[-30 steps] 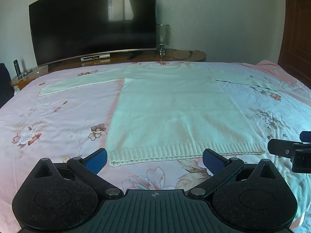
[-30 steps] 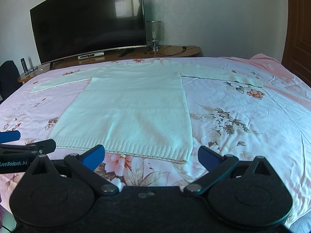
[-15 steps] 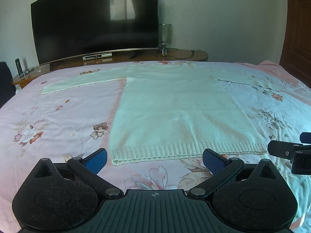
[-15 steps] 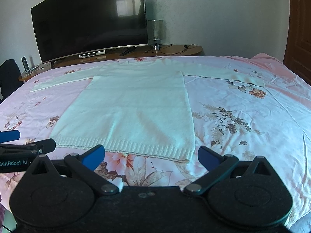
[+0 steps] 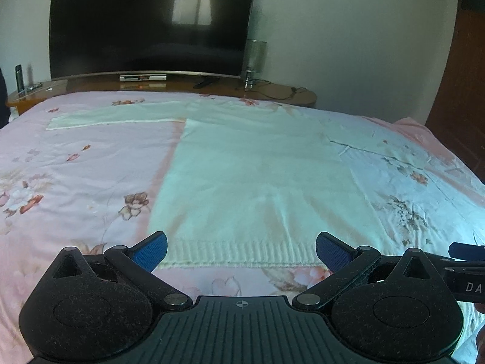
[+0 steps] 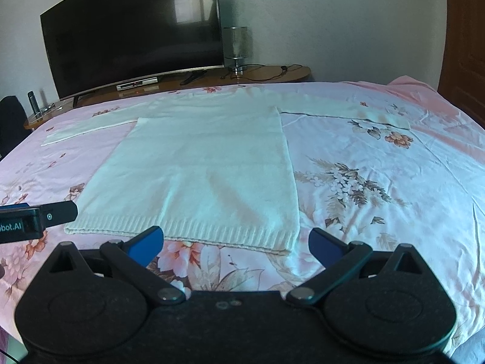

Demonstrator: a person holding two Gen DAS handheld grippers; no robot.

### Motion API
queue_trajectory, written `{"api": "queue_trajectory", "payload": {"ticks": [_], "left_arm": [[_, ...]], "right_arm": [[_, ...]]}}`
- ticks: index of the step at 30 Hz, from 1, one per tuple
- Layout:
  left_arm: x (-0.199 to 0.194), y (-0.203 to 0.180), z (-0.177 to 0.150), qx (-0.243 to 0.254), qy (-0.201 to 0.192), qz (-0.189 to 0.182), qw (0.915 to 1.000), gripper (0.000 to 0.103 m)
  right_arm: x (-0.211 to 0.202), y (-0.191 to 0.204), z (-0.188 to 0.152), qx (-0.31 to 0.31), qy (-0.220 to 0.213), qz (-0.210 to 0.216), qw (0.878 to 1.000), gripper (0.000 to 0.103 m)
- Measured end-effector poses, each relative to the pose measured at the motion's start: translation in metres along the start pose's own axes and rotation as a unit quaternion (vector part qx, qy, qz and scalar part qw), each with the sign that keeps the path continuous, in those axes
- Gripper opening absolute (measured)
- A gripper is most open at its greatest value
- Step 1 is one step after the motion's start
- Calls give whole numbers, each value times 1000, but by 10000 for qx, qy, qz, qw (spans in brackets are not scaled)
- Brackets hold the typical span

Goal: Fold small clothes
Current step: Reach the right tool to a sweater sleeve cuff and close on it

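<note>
Left gripper (image 5: 241, 250) and right gripper (image 6: 235, 242): two, both spread apart over one white sweater (image 5: 257, 182) on bed (image 5: 75, 166). Right view alone shows the right sleeve's end (image 6: 388, 118).

A dark television (image 5: 151, 21) on a wooden stand (image 6: 272, 74) against a pale wall (image 5: 348, 30).

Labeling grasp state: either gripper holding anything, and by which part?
Nothing held. Left gripper and right gripper are open, short of the sweater hem.
</note>
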State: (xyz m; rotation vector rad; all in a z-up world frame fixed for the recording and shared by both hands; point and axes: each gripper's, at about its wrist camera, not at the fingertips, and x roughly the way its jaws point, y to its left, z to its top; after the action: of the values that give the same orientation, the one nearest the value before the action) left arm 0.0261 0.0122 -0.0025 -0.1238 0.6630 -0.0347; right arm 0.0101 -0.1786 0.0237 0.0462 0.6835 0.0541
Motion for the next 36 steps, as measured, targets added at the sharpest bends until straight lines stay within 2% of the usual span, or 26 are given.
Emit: {"api": "queue_trajectory", "payload": {"ticks": [10, 15, 18, 23, 25, 29, 33, 35, 36], "left_arm": [[41, -2, 20, 248, 205, 126, 9994, 103], [73, 14, 42, 226, 162, 403, 9988, 103], [101, 36, 67, 221, -23, 643, 9977, 103], [160, 88, 108, -4, -69, 1144, 9934, 103], [181, 105, 121, -93, -81, 1265, 9919, 103], [225, 127, 135, -134, -27, 1384, 9903, 103], [270, 143, 135, -186, 289, 1463, 9886, 103], [288, 145, 130, -164, 477, 1474, 9878, 103], [296, 145, 127, -133, 557, 1477, 9874, 103]], "right_arm": [[32, -7, 13, 126, 185, -72, 9997, 102], [55, -14, 25, 164, 233, -146, 9995, 102], [75, -34, 45, 260, 64, -278, 9993, 102], [123, -102, 98, 875, -301, -437, 9947, 100], [146, -140, 120, 1269, -495, -585, 9889, 100], [194, -216, 148, 2252, -837, -738, 9679, 99], [237, -282, 156, 3274, -1114, -830, 9346, 98], [258, -309, 152, 3821, -1130, -747, 9141, 97], [267, -324, 147, 4152, -1175, -680, 8995, 97]]}}
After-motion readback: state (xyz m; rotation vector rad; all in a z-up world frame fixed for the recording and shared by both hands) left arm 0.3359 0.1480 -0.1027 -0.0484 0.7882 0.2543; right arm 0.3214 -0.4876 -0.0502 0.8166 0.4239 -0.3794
